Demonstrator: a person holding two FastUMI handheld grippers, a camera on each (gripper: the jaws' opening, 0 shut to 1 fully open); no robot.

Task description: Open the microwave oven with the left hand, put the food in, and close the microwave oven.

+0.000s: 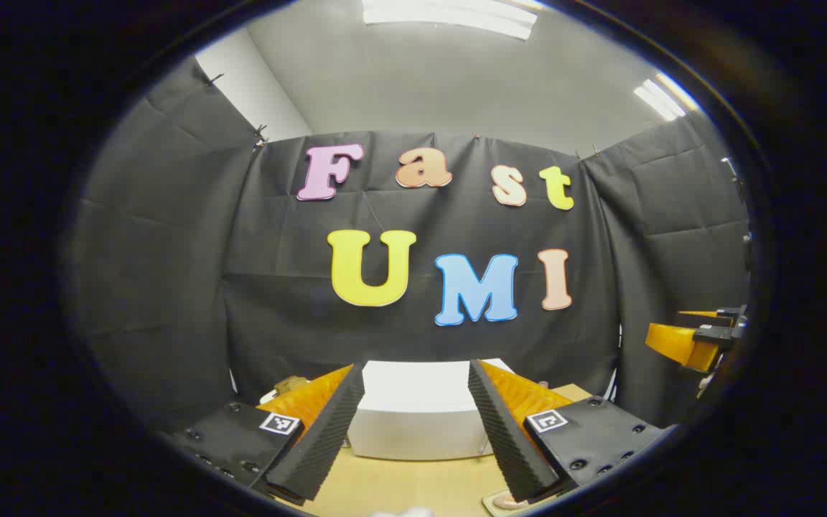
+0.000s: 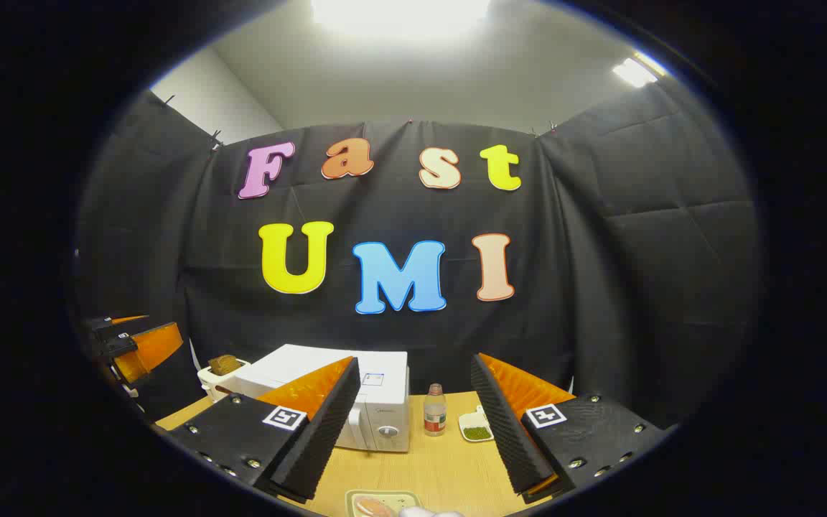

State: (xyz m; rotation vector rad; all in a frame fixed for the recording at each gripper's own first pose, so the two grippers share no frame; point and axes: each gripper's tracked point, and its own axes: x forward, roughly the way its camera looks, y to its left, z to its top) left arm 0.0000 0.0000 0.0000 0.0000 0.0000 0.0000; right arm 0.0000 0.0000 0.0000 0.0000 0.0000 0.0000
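Both the left gripper (image 1: 413,431) and right gripper (image 2: 413,431) were held with jaws spread wide, nothing pinched, above the table (image 2: 442,467) near the microwave oven (image 2: 377,402).

the left gripper (image 1: 416,431) has two wedge-shaped fingers with ribbed inner pads (image 1: 324,438), each bolted to a flat black plate (image 1: 230,441) studded with round screws. each plate carries a small square black-and-white marker (image 1: 278,423) near the finger's base. the right gripper (image 2: 413,427) is built the same: ribbed wedge pads (image 2: 503,424), black screw-dotted plates (image 2: 586,434), and a square marker (image 2: 548,414) on each. seen from the side at the left edge of the right gripper view, the left gripper shows black brackets clamped around its fingers.
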